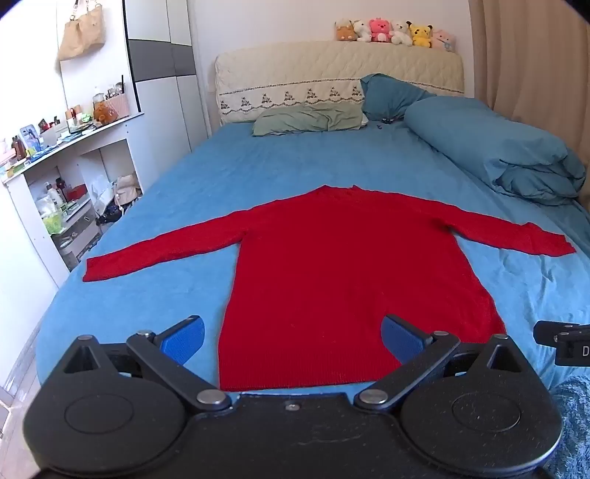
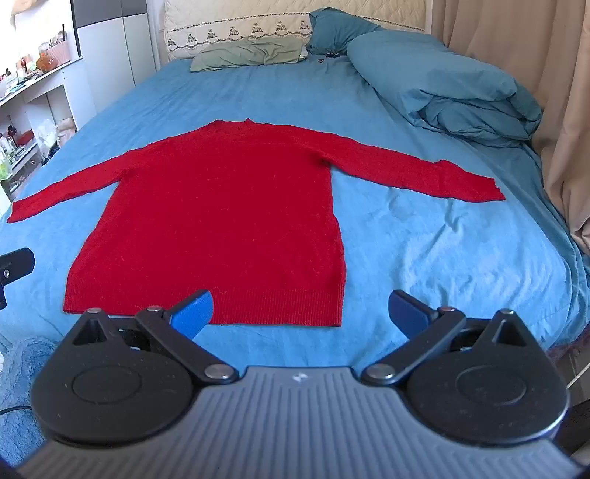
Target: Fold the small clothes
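Observation:
A red long-sleeved sweater (image 1: 343, 265) (image 2: 221, 206) lies flat on the blue bed sheet (image 1: 258, 162), both sleeves spread out to the sides, hem toward me. My left gripper (image 1: 293, 337) hovers open above the hem's left part, blue pads wide apart, nothing between them. My right gripper (image 2: 300, 311) hangs open over the hem's right corner, one blue fingertip (image 2: 193, 311) over the knit, the other over bare sheet. Each gripper's black edge shows at the side of the other's view.
A folded blue duvet (image 1: 497, 147) lies along the bed's right side. Pillows (image 1: 309, 118) rest against the quilted headboard (image 1: 332, 73), soft toys (image 1: 394, 33) on top. Cluttered white shelves (image 1: 66, 177) stand at the left, a beige curtain (image 2: 545, 92) at the right.

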Demonstrator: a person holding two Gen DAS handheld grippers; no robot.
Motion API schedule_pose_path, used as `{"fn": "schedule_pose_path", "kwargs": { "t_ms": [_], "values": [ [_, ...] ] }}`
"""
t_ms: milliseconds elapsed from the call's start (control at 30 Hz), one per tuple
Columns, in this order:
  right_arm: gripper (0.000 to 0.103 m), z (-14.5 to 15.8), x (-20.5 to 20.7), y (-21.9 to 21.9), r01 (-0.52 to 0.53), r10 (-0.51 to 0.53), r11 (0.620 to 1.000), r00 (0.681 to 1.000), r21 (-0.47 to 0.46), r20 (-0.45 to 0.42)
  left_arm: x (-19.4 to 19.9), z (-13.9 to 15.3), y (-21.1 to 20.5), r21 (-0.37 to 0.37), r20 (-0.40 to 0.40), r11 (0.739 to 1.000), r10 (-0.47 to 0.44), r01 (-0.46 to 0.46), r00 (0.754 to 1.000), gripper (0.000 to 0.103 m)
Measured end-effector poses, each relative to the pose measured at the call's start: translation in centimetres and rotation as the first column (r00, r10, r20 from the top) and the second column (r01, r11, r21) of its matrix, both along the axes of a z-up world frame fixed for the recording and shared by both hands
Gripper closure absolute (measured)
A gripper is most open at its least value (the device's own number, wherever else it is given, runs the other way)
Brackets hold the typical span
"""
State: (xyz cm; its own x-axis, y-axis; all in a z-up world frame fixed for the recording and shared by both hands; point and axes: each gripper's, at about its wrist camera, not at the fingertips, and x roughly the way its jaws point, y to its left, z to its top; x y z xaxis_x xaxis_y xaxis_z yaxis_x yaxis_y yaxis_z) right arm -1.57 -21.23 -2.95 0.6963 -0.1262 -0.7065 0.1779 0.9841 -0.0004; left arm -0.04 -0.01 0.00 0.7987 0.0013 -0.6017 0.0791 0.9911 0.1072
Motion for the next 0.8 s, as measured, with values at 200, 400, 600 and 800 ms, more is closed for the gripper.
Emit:
{"fn": "schedule_pose_path", "kwargs": {
  "t_ms": [200,400,600,800],
  "values": [
    [0.0,0.02,-0.04,0.13,-0.001,0.001,1.0,1.0,-0.003,0.002,-0.2,0.47,0.04,-0.015,0.005,1.0,-0.003,0.004,1.0,0.0],
    [0.0,0.14,-0.07,0.05,0.001,-0.001,1.0,1.0,0.002,0.003,0.04,0.53,-0.23,-0.016,0.002,1.0,0.001,-0.001,1.0,0.0],
    [0.0,0.31,-0.11,0.34,0.001,-0.001,1.0,1.0,0.005,0.004,-0.35,0.2,0.21,-0.016,0.006,1.0,-0.009,0.009,1.0,0.0],
    [0.0,0.27,-0.05,0.22,0.001,-0.001,1.0,1.0,0.006,0.003,-0.29,0.24,0.34,-0.022,0.004,1.0,-0.011,0.011,1.0,0.0]
  ]
}}
